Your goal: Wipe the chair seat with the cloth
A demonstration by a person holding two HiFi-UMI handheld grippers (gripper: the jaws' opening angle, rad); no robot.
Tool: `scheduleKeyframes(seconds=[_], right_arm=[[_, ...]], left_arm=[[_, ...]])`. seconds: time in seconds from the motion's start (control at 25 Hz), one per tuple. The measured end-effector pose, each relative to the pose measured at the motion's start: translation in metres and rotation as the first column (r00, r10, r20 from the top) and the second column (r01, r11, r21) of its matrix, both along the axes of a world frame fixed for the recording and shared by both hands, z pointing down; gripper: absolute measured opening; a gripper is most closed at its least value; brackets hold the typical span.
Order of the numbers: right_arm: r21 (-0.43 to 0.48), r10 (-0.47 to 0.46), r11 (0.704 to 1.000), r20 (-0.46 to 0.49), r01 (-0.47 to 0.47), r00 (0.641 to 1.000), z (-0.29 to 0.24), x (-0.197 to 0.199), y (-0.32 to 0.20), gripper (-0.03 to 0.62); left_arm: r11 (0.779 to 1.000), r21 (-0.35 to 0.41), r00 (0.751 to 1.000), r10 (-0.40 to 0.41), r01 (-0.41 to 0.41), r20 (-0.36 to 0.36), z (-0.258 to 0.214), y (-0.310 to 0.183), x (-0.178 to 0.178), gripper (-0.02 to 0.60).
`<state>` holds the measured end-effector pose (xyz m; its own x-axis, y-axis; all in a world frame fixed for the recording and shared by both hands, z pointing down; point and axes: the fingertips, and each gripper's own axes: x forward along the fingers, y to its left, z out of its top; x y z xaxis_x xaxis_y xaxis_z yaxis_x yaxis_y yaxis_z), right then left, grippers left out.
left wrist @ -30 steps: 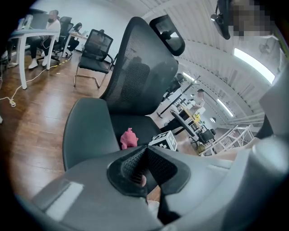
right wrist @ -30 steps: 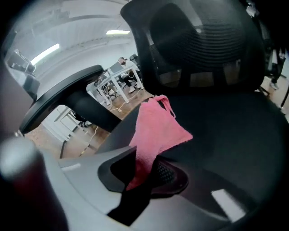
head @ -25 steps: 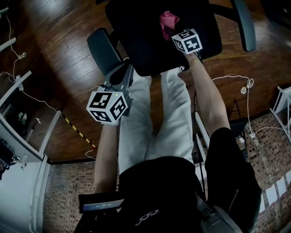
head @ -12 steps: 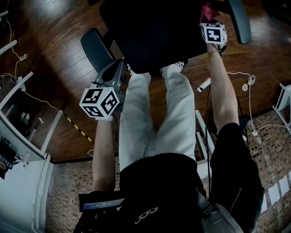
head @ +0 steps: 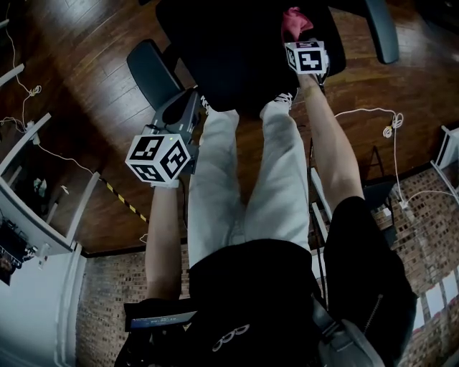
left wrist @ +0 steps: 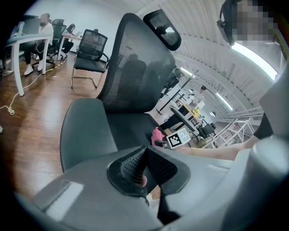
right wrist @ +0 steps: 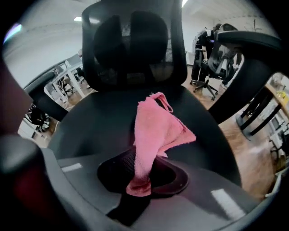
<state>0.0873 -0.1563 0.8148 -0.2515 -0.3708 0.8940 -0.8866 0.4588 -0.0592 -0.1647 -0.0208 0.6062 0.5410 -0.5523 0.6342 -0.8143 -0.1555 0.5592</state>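
Note:
A black office chair seat (head: 237, 50) lies ahead of me, also seen as the dark seat (right wrist: 99, 117) under the mesh backrest. My right gripper (head: 297, 29) is shut on a pink cloth (right wrist: 156, 128), which drapes forward onto the seat's right half; the pink cloth (head: 292, 20) shows just beyond the marker cube. My left gripper (head: 188, 107) hovers beside the left armrest (head: 149, 72) with its jaws closed together and nothing held. From the left gripper view the cloth (left wrist: 157, 135) and the right cube sit across the seat (left wrist: 131, 131).
The right armrest (head: 384, 36) stands just right of the cloth. White cables (head: 391, 132) trail over the wooden floor (head: 79, 107). My legs (head: 244, 186) stand against the seat's front edge. Other chairs (left wrist: 88, 49) and desks stand farther off.
The right gripper with the cloth swung from the seat's middle out to its right edge, then came back leftward to the right half. The left gripper barely shifted.

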Motion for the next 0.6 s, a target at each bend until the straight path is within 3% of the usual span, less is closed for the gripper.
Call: scheduleKeyframes(seconds=[0.24, 0.4, 0.6], right_arm=[[-0.075, -0.023, 0.996, 0.201, 0.038, 0.979, 0.001, -0.104, 0.064, 0.063], [-0.091, -0.131, 0.983, 0.273, 0.161, 0.953, -0.008, -0.168, 0.102, 0.063], [-0.091, -0.26, 0.946, 0.365, 0.312, 0.894, -0.021, -0.225, 0.136, 0.063]], left_arm=[[1.0, 0.0, 1.0, 0.015, -0.015, -0.018, -0.001, 0.001, 0.003, -0.006], [1.0, 0.006, 1.0, 0.016, -0.016, -0.015, -0.002, 0.002, 0.004, -0.006], [1.0, 0.009, 1.0, 0.014, -0.014, -0.005, 0.0, 0.001, 0.002, -0.006]])
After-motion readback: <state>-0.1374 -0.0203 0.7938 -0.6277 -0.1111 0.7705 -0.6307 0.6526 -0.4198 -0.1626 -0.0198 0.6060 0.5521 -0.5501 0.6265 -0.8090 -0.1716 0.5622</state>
